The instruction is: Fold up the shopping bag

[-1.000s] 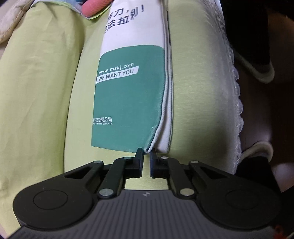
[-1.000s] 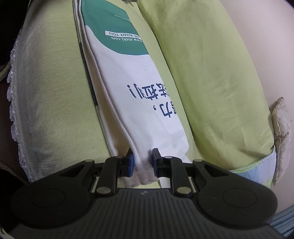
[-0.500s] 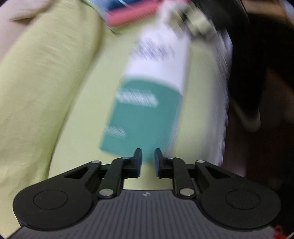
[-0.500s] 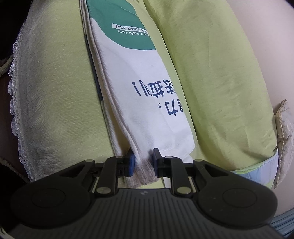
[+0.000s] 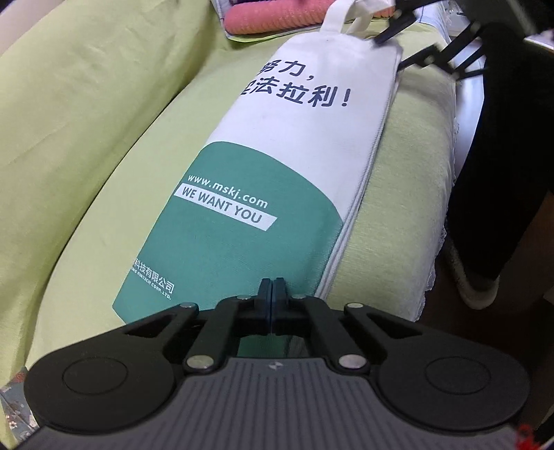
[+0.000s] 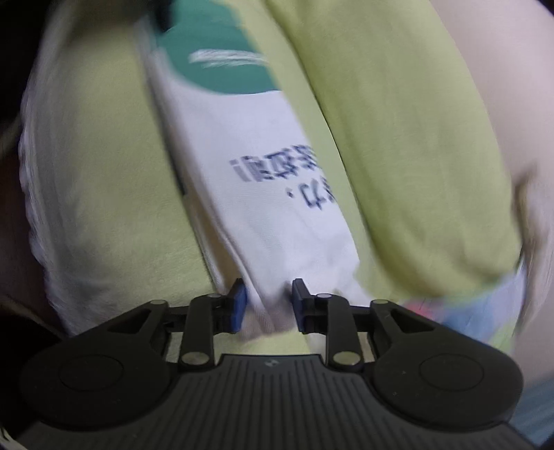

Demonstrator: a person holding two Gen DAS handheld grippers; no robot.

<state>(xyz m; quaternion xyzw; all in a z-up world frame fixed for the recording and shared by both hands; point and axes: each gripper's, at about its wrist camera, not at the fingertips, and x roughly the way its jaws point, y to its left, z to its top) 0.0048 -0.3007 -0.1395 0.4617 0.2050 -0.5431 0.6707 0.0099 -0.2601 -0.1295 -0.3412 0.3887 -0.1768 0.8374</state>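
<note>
A white and green shopping bag (image 5: 284, 145), folded lengthwise into a long strip, lies on a light green cushion (image 5: 90, 166). Its white handle loops (image 5: 341, 15) are at the far end. My left gripper (image 5: 273, 284) is shut and empty, hovering over the bag's green bottom end. In the right wrist view, which is blurred, my right gripper (image 6: 268, 294) is shut on the bag's white top end (image 6: 273, 221), with bunched cloth between the fingers. That gripper also shows in the left wrist view (image 5: 429, 52), at the bag's far corner.
A pink cushion (image 5: 273, 17) lies beyond the bag's handles. A lace-edged white cover (image 5: 439, 214) runs along the cushion's right edge, with a dark drop beside it. A raised green bolster (image 6: 398, 138) runs along the bag's other side.
My left gripper has let go of the bag's bottom corner, lifted back and shut empty. The right gripper keeps its hold and is moving, so its view is blurred.
</note>
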